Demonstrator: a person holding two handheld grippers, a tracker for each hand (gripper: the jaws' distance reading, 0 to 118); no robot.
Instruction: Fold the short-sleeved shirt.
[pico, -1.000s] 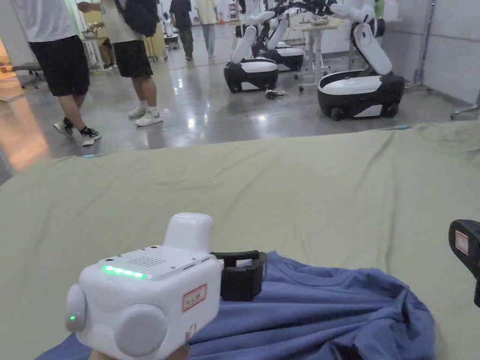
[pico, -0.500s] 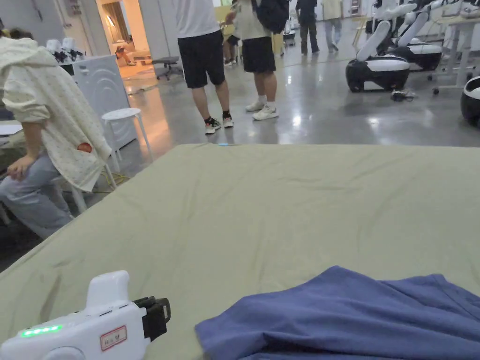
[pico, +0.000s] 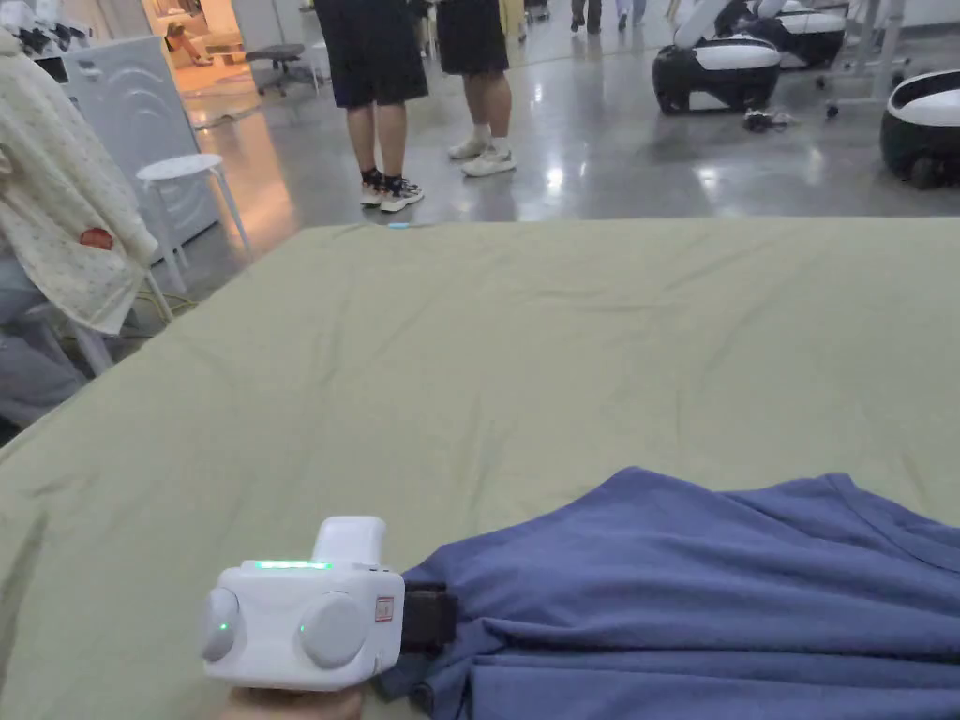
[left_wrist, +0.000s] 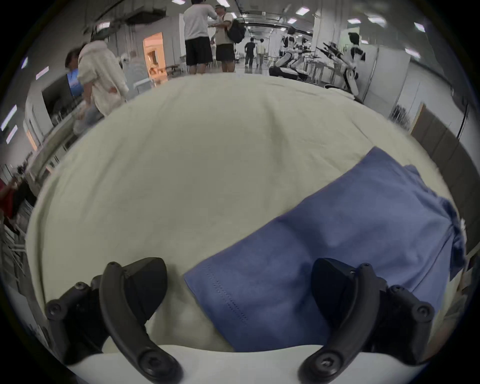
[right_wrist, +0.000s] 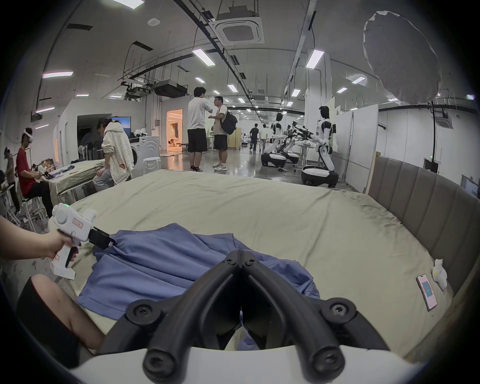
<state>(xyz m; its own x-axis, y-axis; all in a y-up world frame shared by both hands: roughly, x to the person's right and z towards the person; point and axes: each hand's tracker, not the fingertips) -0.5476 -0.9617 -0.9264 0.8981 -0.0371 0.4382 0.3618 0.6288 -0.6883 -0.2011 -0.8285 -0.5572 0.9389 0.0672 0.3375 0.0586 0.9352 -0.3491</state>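
The blue short-sleeved shirt (pico: 712, 581) lies rumpled on the near part of the olive-sheeted bed (pico: 525, 356). My left gripper (pico: 429, 619) sits low at the shirt's left end. In the left gripper view it (left_wrist: 239, 267) is open wide, and a stitched hem corner of the shirt (left_wrist: 259, 291) lies between the jaws without either one pressing on it. In the right gripper view my right gripper (right_wrist: 240, 253) is shut over the shirt's right part (right_wrist: 155, 259), and a sliver of blue cloth shows between the closed jaws. The left gripper (right_wrist: 110, 243) is also there, at the far left of the shirt.
A pink phone (right_wrist: 426, 291) and a small white item (right_wrist: 439, 272) lie on the bed by the padded headboard (right_wrist: 428, 207) on the right. Two people (pico: 375, 94) stand past the far edge. A seated person (pico: 56, 234) and a stool (pico: 183, 169) are at the left. Wheeled robots (pico: 722, 61) stand beyond.
The head camera has swung left. My left gripper came off the shirt to the left half a second ago and is now back at the shirt's left end.
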